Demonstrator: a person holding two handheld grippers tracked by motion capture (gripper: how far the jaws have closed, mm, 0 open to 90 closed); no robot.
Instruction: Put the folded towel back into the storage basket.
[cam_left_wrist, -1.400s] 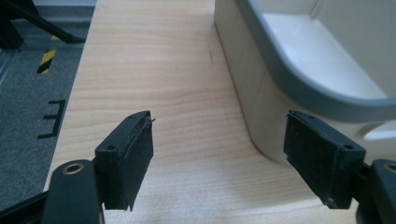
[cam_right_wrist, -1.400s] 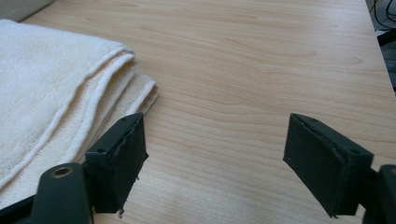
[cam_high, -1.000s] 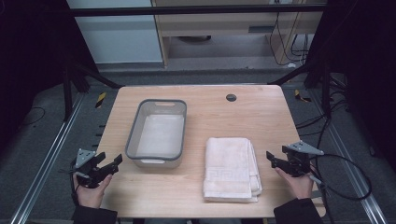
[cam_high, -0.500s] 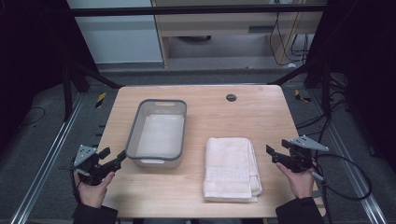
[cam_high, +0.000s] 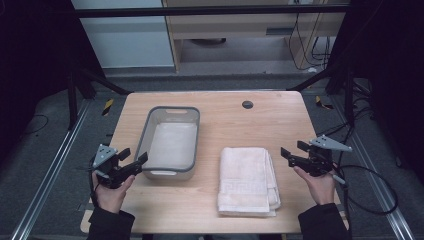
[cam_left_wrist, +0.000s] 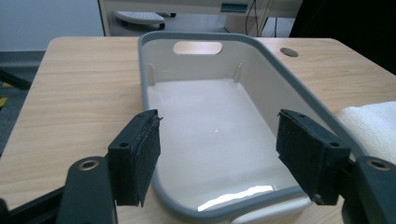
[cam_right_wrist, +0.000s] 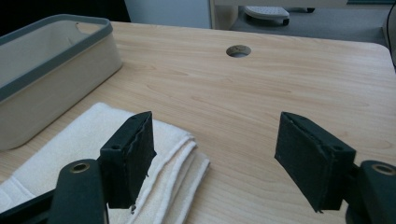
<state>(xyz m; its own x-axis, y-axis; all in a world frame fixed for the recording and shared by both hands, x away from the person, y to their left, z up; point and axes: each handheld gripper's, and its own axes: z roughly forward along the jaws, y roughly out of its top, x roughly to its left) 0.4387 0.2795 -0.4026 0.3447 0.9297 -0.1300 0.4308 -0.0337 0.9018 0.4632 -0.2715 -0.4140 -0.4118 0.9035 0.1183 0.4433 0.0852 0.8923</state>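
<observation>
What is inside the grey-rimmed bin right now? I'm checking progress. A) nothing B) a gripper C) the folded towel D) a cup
A: the bin shows a bare white floor, while the folded towel lies on the table beside it.

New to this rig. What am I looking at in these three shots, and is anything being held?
No robot here: a person holds a hand-operated set of tongs in each hand. The high view looks down from above the person's side of the table; the left tongs show at left, the right tongs at right. The other two pictures come from cameras riding on each set of tongs, looking along their black jaws. On the wooden table lie an empty grey-rimmed tub, a folded white towel beside it, and a round cable hole. Both tongs are open and hold nothing; the left point at the tub, the right at the towel's edge.
</observation>
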